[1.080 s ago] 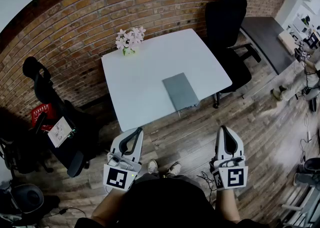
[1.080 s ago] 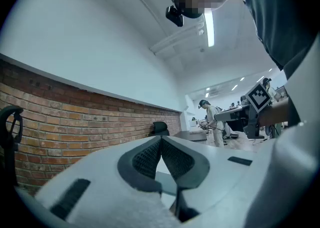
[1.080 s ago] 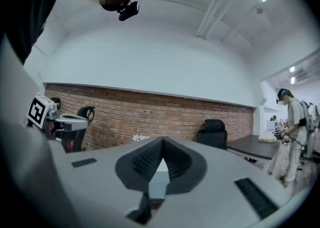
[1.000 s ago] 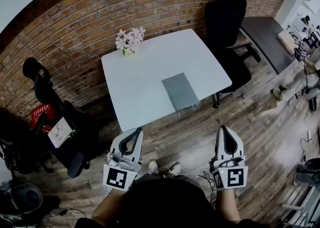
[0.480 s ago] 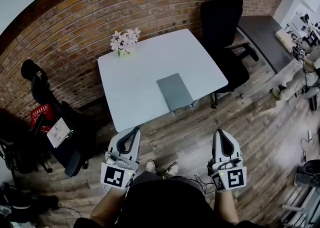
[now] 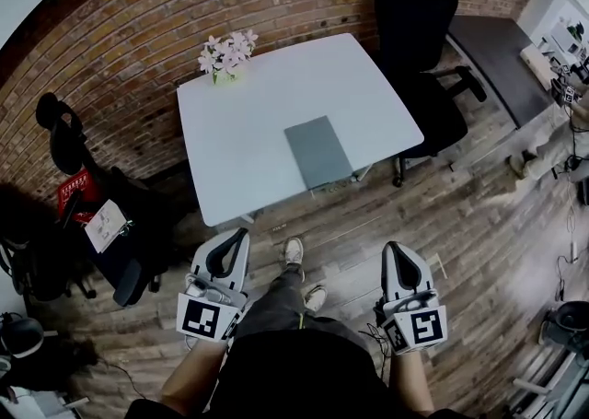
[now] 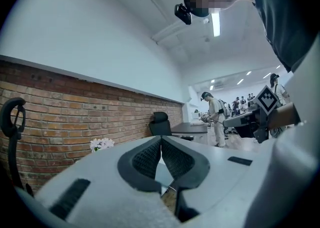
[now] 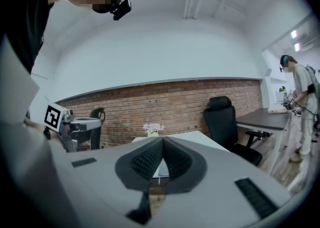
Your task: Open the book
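Book (image 6: 318, 152): grey cover, closed, lying flat on the surface near its front edge and right of centre. Nothing rests on it and neither gripper touches it.

Brick wall (image 6: 138, 3): red-brown, running behind the surface.

Floor (image 6: 479, 224): wood planks. The person's shoes (image 6: 294, 250) stand on it in front of the surface.

Surface (image 6: 248, 122): white, square top. It carries the book and one vase.

Office chair (image 6: 419, 21): black, high-backed, at the right far corner of the surface.

Second desk (image 6: 488, 49): dark top, to the right of that chair.

Second chair (image 6: 55, 132): black, to the left of the surface, by the wall.

Red basket (image 6: 74, 201): on the left, beside the second chair. Its contents cannot be made out.

Left gripper (image 6: 241, 235): white body with a marker cube, held low in front of the person, well short of the surface. Its own view shows the dark ribbed pads meeting at the tips, with nothing between them.

Right gripper (image 6: 394, 248): same build, held level with the left one and apart from it. The jaws are together and empty.

Flowers (image 6: 224, 53): pale pink and white cluster, standing in the vase.

Vase (image 6: 219, 76): small, greenish, at the far left corner of the surface, well apart from the book. It holds only the flowers.
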`<action>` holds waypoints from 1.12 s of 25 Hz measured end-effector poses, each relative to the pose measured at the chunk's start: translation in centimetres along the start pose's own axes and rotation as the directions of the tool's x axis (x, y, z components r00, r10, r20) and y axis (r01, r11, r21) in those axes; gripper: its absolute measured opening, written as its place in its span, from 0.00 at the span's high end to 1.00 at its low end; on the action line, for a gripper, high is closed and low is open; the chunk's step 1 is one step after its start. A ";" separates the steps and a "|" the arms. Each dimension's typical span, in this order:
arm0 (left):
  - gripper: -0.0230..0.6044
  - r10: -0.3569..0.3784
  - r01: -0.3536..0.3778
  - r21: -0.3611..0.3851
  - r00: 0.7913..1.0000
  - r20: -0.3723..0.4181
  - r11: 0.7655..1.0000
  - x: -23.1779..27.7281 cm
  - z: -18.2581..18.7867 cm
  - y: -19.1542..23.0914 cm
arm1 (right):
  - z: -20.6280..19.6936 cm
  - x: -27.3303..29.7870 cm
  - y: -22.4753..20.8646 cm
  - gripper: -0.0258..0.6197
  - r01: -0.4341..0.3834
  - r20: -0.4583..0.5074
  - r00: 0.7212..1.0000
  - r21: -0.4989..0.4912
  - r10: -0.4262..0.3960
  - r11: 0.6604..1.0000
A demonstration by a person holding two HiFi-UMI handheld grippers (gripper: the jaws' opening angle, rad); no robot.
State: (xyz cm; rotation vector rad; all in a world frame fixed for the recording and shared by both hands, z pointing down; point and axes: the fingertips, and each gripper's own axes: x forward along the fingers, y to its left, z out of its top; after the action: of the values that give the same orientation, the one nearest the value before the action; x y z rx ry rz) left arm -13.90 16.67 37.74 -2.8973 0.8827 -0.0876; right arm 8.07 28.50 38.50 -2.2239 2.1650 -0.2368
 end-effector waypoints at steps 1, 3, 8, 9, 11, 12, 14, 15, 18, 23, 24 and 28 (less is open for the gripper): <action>0.92 -0.006 0.006 0.000 1.000 0.001 1.000 0.6 0.0 0.0 | -0.2 0.1 -0.6 0.94 0.016 -0.010 1.000 0.001 -0.016 1.000; 0.92 -0.023 0.023 -0.001 1.000 0.006 1.000 2.1 -0.1 0.1 | -0.4 0.5 -1.7 0.94 0.036 -0.011 0.999 0.001 -0.036 0.999; 0.92 -0.064 0.064 -0.027 0.998 0.006 0.998 6.1 -1.3 0.6 | -0.7 2.2 -3.6 0.94 0.068 -0.042 0.997 -0.020 -0.069 0.997; 0.92 -0.070 0.070 -0.028 0.998 0.010 0.997 7.1 -1.2 0.9 | -0.7 2.8 -4.1 0.94 0.073 -0.050 0.996 -0.021 -0.074 0.997; 0.92 -0.077 0.077 -0.025 0.997 0.022 0.997 9.2 -1.0 1.7 | -0.4 4.6 -5.0 0.94 0.072 -0.065 0.995 -0.027 -0.074 0.997; 0.92 -0.078 0.079 -0.027 0.997 0.028 0.997 10.3 -0.9 2.3 | -0.1 5.8 -5.5 0.94 0.068 -0.070 0.995 -0.034 -0.070 0.997; 0.92 -0.077 0.079 -0.039 0.996 0.040 0.996 12.5 -0.9 3.5 | 0.6 8.4 -6.3 0.94 0.061 -0.069 0.995 -0.058 -0.065 0.996; 0.92 -0.077 0.079 -0.044 0.996 0.044 0.996 13.5 -1.0 4.2 | 1.1 9.8 -6.6 0.94 0.057 -0.064 0.996 -0.068 -0.062 0.996; 0.92 -0.073 0.076 -0.077 0.996 0.043 0.994 16.0 -1.4 6.5 | 2.2 14.1 -6.8 0.94 0.044 -0.056 0.997 -0.065 -0.048 0.997; 0.92 -0.071 0.076 -0.112 0.997 0.043 0.991 19.2 -1.9 10.6 | 4.0 20.1 -6.3 0.94 0.024 -0.070 0.997 -0.093 -0.031 0.995; 0.92 -0.075 0.077 -0.135 0.997 0.025 0.988 19.7 -2.4 11.2 | 4.2 21.0 -6.0 0.94 0.016 -0.060 0.998 -0.091 -0.022 0.996; 0.92 -0.081 0.085 -0.144 0.996 0.028 0.986 21.4 -3.6 12.7 | 3.4 23.4 -6.1 0.94 0.015 -0.093 0.995 -0.076 -0.022 0.997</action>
State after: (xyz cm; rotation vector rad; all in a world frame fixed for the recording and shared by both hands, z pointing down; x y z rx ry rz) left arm -3.46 -6.07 40.25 -3.0636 0.7963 0.0019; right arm 15.03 5.06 37.96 -2.3185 2.2370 -0.2700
